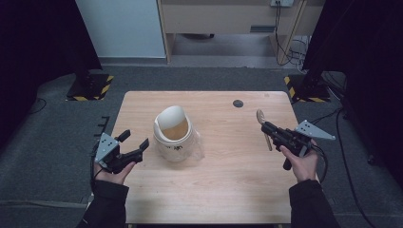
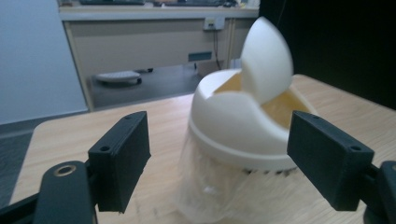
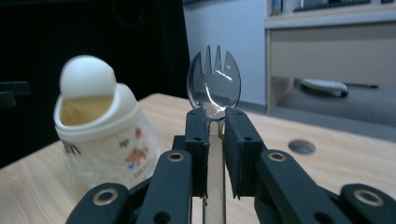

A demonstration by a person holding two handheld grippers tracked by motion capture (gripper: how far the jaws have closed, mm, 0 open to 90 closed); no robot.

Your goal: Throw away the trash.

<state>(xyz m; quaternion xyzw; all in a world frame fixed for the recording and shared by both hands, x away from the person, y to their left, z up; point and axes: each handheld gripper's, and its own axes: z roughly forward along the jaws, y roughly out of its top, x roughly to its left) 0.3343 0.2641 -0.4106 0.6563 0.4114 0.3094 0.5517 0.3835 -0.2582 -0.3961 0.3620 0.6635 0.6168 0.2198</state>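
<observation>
A small cream bin [image 1: 174, 135] with a swing lid stands at the table's middle left, and a clear bag hangs out around its base. Its lid flap [image 2: 266, 60] is tipped up, showing a yellowish inside. My left gripper [image 1: 136, 139] is open just left of the bin, which sits beyond the wide-apart jaws in the left gripper view [image 2: 224, 158]. My right gripper [image 1: 264, 126] hovers at the table's right, shut on the handle of a shiny spork [image 3: 214, 84] whose tines point up and away. The bin [image 3: 100, 135] shows left of those jaws.
A dark round hole [image 1: 238, 103] sits in the wooden tabletop [image 1: 214, 190] near its far edge. Beyond the table lie grey floor, striped stand bases [image 1: 90, 88], cables and a light wooden desk [image 1: 228, 19]. Black curtains flank both sides.
</observation>
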